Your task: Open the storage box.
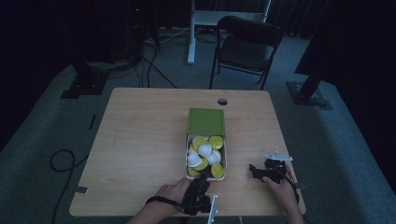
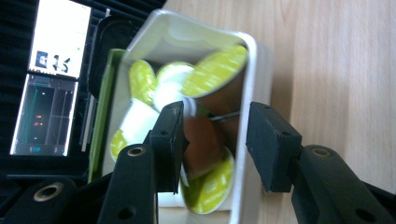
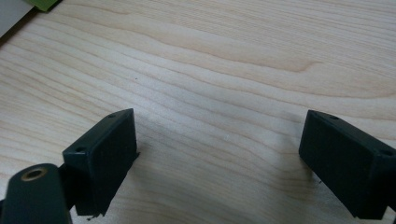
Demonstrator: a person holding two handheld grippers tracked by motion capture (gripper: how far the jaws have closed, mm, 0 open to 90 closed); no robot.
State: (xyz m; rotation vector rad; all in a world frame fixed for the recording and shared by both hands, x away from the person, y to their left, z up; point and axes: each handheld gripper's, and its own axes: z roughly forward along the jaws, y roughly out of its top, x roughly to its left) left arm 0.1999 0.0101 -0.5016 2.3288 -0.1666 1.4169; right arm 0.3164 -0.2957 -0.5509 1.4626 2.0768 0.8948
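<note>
A white box (image 1: 225,161) with a green lid (image 1: 206,122) folded back sits mid-table, holding several capsules (image 1: 205,150) with yellow-green or white tops. My left gripper (image 1: 201,180) is at the box's near end and stands open. In the left gripper view its jaws (image 2: 215,140) straddle the box's wall (image 2: 248,93), one jaw inside and one outside. A brown-sided capsule (image 2: 204,142) lies between them, beside the inner jaw. My right gripper (image 1: 255,171) rests to the right of the box, open over bare wood (image 3: 219,158), with nothing between its jaws.
The wooden table (image 1: 140,140) has a cable hole (image 1: 222,101) near its far edge. A dark chair (image 1: 247,46) stands beyond the table. Cables lie on the floor at the left (image 1: 60,161). A lit screen (image 2: 51,79) appears past the box in the left gripper view.
</note>
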